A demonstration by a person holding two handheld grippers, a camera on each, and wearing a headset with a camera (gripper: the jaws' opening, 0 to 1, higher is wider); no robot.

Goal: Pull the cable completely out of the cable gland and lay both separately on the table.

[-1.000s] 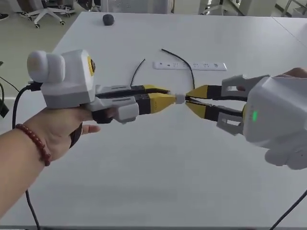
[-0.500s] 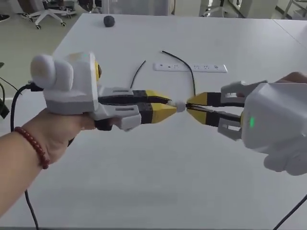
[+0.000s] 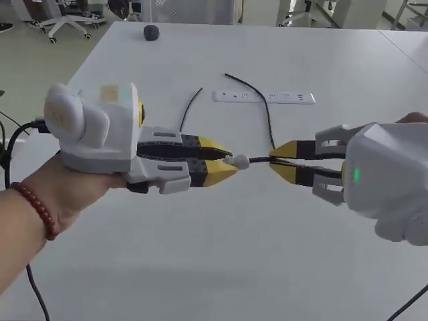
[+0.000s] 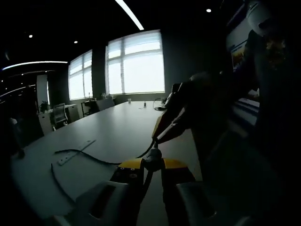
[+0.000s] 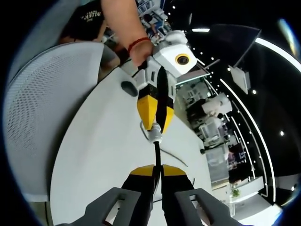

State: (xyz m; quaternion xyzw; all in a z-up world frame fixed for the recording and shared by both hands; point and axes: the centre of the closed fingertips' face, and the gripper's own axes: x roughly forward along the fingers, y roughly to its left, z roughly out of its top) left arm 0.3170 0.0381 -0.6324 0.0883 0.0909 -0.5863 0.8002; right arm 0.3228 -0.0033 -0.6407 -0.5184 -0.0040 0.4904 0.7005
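White cable gland (image 3: 237, 161) sits pinched in your left hand-held gripper (image 3: 226, 164), black cable (image 3: 259, 160) clamped in your right hand-held gripper (image 3: 275, 162), both above the tabletop (image 3: 200, 254); I judge extraction partial, the cable not yet free and neither item laid down.

The right gripper (image 5: 157, 170) had its yellow-tipped jaws pinched together on the black cable (image 5: 157, 153). The cable ran straight up to the white cable gland (image 5: 154, 135), clamped between the left gripper's (image 5: 154, 127) yellow jaws. A hand (image 5: 141, 54) wearing a red bracelet (image 5: 137, 43) held that gripper above the white table (image 5: 103, 155).
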